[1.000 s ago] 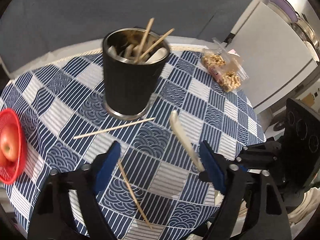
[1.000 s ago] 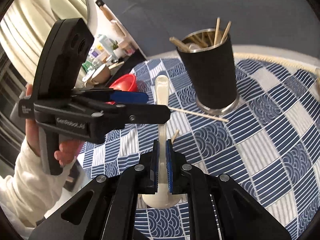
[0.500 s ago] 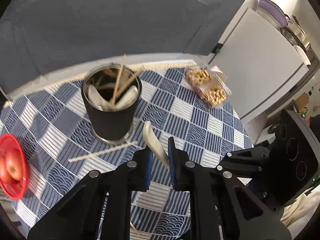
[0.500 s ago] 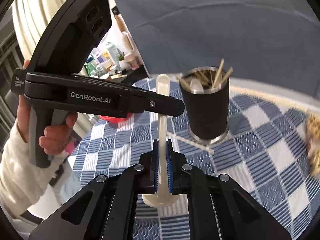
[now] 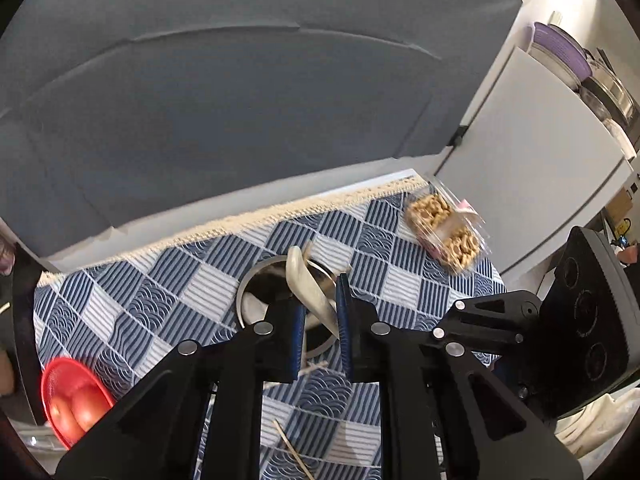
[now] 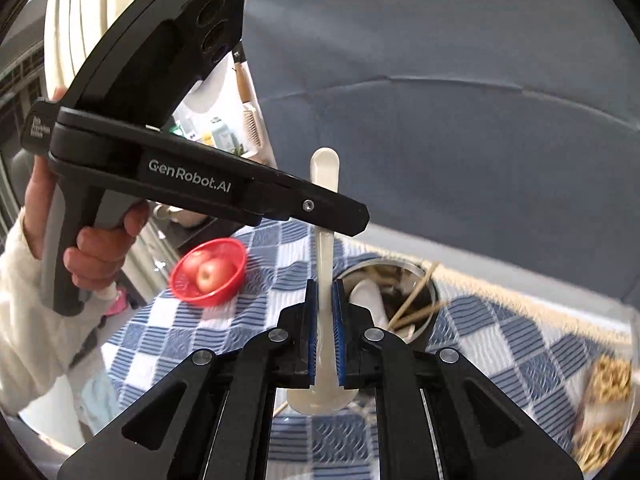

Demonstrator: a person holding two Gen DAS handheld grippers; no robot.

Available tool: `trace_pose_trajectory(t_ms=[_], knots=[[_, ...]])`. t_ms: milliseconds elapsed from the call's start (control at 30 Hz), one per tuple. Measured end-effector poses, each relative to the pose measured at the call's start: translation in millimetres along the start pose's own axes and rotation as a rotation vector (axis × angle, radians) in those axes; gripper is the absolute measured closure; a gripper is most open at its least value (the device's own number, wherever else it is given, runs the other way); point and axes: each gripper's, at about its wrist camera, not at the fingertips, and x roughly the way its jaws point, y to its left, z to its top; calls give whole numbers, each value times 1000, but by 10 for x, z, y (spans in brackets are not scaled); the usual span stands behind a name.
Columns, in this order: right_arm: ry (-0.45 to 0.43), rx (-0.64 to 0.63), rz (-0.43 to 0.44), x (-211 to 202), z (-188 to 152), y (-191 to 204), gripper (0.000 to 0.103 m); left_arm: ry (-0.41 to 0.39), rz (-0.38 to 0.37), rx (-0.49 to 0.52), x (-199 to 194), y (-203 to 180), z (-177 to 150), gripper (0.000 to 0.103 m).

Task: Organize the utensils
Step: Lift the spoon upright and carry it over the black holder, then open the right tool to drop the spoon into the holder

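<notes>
"GenRobot.AI" printed in white on the left gripper (image 6: 356, 220), held level across the right wrist view by a hand (image 6: 100, 248) in a white sleeve. One cream spoon (image 6: 325, 280) pinched upright by the right gripper (image 6: 325, 344) — also between the left gripper's pads, probably gripped. Beside it, the utensil cup (image 6: 424, 280) with sticks; two apples (image 6: 208, 272), perhaps, in one red bowl (image 6: 232, 248).

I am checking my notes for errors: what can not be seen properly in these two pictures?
- Left wrist view: the body of the holder, behind the left gripper.
- Right wrist view: mid-handle of the spoon, crossed by the left gripper.
- Right wrist view: snack bag, blurred, cut by the edge.
</notes>
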Motion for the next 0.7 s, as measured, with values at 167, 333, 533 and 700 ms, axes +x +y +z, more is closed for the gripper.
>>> trace_pose_trajectory(t_ms=[167, 333, 533, 700], knots=[[-4, -38, -12, 246, 147, -109, 96, 2, 22, 9, 83, 200, 189, 88], [9, -28, -39, 409, 159, -228, 94, 11, 24, 5, 189, 348, 273, 87], [33, 46, -69, 439, 36, -445, 78, -40, 73, -10, 182, 453, 220, 36], [42, 141, -107, 254, -184, -604, 50, -50, 101, -97, 136, 657, 38, 20]])
